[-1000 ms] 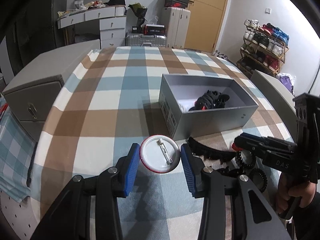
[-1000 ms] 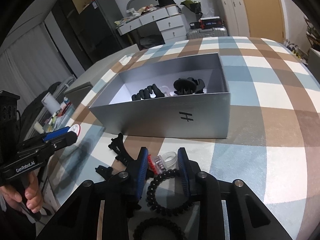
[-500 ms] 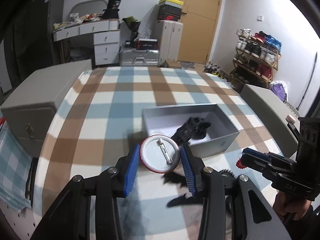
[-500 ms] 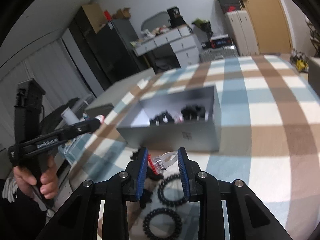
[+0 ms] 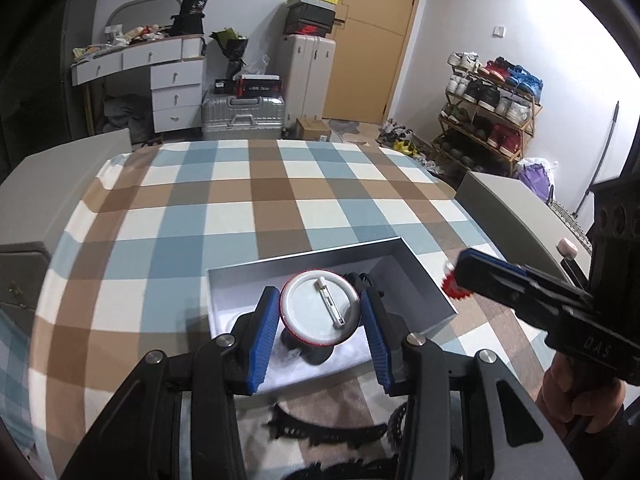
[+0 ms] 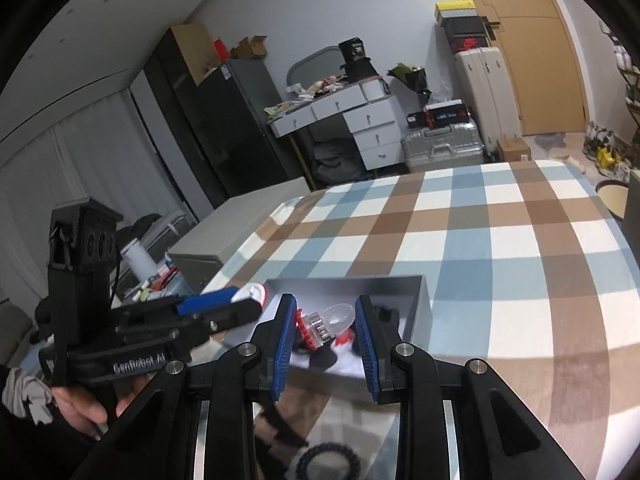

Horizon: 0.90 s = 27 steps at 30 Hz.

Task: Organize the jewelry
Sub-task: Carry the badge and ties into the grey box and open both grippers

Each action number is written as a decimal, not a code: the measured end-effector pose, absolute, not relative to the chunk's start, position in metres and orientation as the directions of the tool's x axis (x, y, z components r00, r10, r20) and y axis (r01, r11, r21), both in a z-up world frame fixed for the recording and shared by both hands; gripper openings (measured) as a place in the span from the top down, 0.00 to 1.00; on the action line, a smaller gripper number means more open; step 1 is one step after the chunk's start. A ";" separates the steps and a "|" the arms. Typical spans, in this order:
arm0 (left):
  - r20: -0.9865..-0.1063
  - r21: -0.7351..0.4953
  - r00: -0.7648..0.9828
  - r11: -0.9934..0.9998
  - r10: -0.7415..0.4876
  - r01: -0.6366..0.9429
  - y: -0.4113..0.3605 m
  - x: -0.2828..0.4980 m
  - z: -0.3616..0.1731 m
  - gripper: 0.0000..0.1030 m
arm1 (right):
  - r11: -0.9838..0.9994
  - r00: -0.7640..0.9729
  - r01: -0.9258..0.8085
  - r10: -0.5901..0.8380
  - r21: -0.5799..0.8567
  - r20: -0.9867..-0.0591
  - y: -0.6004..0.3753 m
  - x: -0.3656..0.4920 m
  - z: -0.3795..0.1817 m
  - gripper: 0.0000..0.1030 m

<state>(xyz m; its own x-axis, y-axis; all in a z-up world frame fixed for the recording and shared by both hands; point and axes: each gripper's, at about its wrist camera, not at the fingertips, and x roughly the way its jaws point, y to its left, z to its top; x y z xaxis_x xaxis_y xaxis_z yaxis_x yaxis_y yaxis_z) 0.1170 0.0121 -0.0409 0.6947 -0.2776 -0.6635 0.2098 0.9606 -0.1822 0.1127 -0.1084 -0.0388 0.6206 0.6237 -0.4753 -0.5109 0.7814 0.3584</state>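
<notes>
Jewelry: a round white pin badge with a red rim (image 5: 319,311) and a small clear plastic hair clip with red trim (image 6: 325,323), both held above the open grey cardboard box (image 5: 424,280) on the checked blue, brown and white tablecloth (image 5: 240,200).
Handling: both look light and rigid; the badge's smooth metal back may slip, so edge-to-edge across the rim seems the safest hold. The clip's thin plastic looks fragile, best taken across its body.
Left gripper (image 5: 319,332): blue pads narrowed onto the badge's rim, pin side facing the camera.
Right gripper (image 6: 325,330): pads partly closed with the clip between them; firm contact on both sides is unclear.
Left behind: black toothed hair combs (image 5: 328,432) and a black spiral hair tie (image 6: 330,460) on the cloth near the box.
</notes>
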 end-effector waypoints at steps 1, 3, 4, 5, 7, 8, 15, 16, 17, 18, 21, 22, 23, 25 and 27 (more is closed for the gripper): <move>-0.665 -0.179 0.694 0.961 -0.277 0.212 0.011 0.119 -0.042 0.65 | 0.781 0.619 -0.508 0.624 0.363 -0.476 -0.108 0.118 -0.039 0.72; -0.672 -0.182 0.684 0.958 -0.285 0.221 0.007 0.124 -0.044 0.65 | 0.781 0.619 -0.506 0.624 0.365 -0.477 -0.107 0.127 -0.041 0.72; -0.678 -0.189 0.673 0.955 -0.295 0.229 0.005 0.128 -0.047 0.65 | 0.782 0.619 -0.505 0.623 0.365 -0.478 -0.108 0.130 -0.041 0.72; -0.682 -0.194 0.665 0.952 -0.304 0.236 0.003 0.129 -0.048 0.65 | 0.783 0.618 -0.504 0.622 0.365 -0.481 -0.107 0.134 -0.042 0.72; -0.690 -0.194 0.653 0.949 -0.312 0.248 -0.002 0.133 -0.051 0.65 | 0.785 0.618 -0.501 0.619 0.365 -0.484 -0.107 0.140 -0.044 0.72; -0.692 -0.194 0.651 0.948 -0.314 0.251 -0.004 0.134 -0.052 0.65 | 0.785 0.616 -0.500 0.620 0.366 -0.487 -0.106 0.143 -0.045 0.72; -0.710 -0.202 0.621 0.941 -0.332 0.271 -0.012 0.144 -0.058 0.65 | 0.794 0.616 -0.498 0.607 0.348 -0.502 -0.102 0.157 -0.051 0.72; -0.714 -0.200 0.616 0.940 -0.332 0.275 -0.012 0.145 -0.059 0.65 | 0.795 0.614 -0.496 0.605 0.349 -0.506 -0.101 0.159 -0.052 0.72; -0.718 -0.195 0.615 0.942 -0.327 0.274 -0.013 0.146 -0.060 0.65 | 0.796 0.613 -0.495 0.605 0.350 -0.509 -0.101 0.160 -0.053 0.72; -0.720 -0.191 0.614 0.943 -0.323 0.272 -0.013 0.147 -0.061 0.65 | 0.796 0.613 -0.493 0.604 0.350 -0.510 -0.101 0.161 -0.054 0.72; -0.726 -0.196 0.605 0.941 -0.328 0.274 -0.012 0.149 -0.064 0.65 | 0.795 0.602 -0.494 0.606 0.353 -0.520 -0.101 0.166 -0.059 0.71; -0.729 -0.198 0.600 0.941 -0.329 0.275 -0.013 0.150 -0.065 0.65 | 0.796 0.602 -0.492 0.603 0.351 -0.524 -0.100 0.167 -0.060 0.71; -0.729 -0.202 0.599 0.940 -0.331 0.274 -0.013 0.151 -0.065 0.65 | 0.800 0.599 -0.488 0.598 0.350 -0.532 -0.100 0.168 -0.063 0.71; -0.731 -0.204 0.595 0.939 -0.335 0.278 -0.014 0.152 -0.066 0.65 | 0.796 0.590 -0.485 0.603 0.361 -0.537 -0.101 0.170 -0.065 0.71; -0.727 -0.206 0.597 0.937 -0.339 0.281 -0.014 0.151 -0.065 0.65 | 0.795 0.587 -0.482 0.605 0.368 -0.539 -0.102 0.170 -0.066 0.71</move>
<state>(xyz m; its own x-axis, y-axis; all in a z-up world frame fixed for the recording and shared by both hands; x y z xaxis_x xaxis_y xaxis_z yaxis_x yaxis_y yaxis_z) 0.1506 -0.0135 -0.0648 0.5973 -0.3394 -0.7266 0.2815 0.9371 -0.2063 0.1702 -0.1022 -0.0661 0.5865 0.6049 -0.5386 -0.4818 0.7951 0.3684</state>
